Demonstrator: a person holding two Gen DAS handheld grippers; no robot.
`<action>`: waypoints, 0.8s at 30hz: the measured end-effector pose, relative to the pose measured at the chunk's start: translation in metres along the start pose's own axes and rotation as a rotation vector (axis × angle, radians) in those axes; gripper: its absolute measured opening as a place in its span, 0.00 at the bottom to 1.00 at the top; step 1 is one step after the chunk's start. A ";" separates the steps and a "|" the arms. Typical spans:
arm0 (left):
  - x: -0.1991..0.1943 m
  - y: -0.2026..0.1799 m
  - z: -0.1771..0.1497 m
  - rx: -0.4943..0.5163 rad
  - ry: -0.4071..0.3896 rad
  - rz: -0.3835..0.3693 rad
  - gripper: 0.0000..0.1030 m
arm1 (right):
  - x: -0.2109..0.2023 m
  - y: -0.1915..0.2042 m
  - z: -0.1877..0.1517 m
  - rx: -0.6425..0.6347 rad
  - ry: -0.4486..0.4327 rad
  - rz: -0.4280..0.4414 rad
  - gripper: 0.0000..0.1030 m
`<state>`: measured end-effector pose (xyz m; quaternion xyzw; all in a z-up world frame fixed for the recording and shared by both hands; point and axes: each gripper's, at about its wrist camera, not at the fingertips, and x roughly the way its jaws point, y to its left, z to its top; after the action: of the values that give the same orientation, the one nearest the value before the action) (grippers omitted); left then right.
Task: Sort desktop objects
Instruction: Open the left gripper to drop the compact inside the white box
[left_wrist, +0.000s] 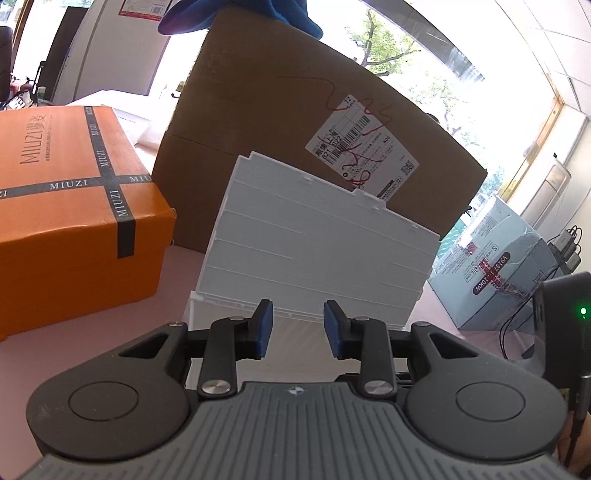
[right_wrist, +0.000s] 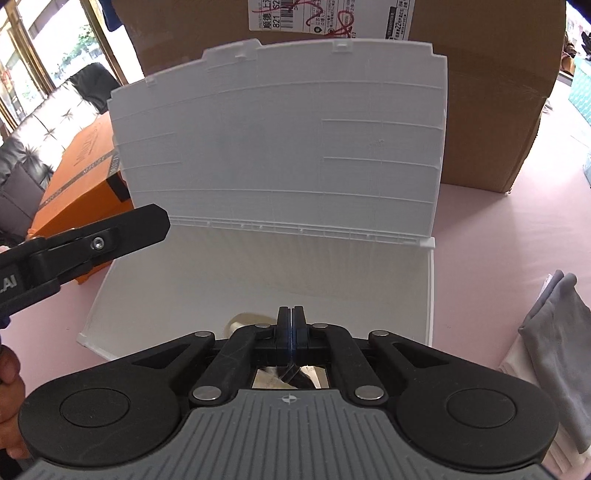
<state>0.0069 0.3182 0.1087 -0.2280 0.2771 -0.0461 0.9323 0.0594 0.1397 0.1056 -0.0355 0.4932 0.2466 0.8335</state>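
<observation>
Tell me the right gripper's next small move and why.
Probably open the right gripper a little: its jaws are pressed together, apparently on something thin, directly above the white box, whose lid stands open against the cardboard box.

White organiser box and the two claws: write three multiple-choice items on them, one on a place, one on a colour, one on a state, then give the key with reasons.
1. What stands directly behind the raised lid of the white organiser box?
A. a brown cardboard carton
B. a folded grey cloth
C. a bare wall

2. What colour is the box printed MIUZI?
A. green
B. orange
C. white

3. How do the two claws stand?
A. both open
B. both shut
C. left open, right shut

Key:
1. A, the cardboard carton rises right behind the lid.
2. B, the MIUZI box is orange with dark bands.
3. C, the left claw shows a clear gap, while the right claw has its pads pressed together.
</observation>
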 end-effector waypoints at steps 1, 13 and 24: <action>0.001 0.000 0.000 -0.002 0.007 -0.005 0.28 | 0.002 -0.001 0.000 0.001 0.007 -0.003 0.01; 0.016 -0.016 -0.012 0.092 0.079 -0.039 0.19 | -0.009 -0.033 -0.014 0.112 -0.111 0.165 0.01; -0.017 -0.055 -0.021 0.275 0.001 -0.047 0.30 | -0.088 -0.079 -0.092 0.144 -0.532 0.346 0.17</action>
<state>-0.0166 0.2642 0.1265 -0.1044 0.2633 -0.1054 0.9532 -0.0142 0.0098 0.1182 0.1737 0.2730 0.3498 0.8792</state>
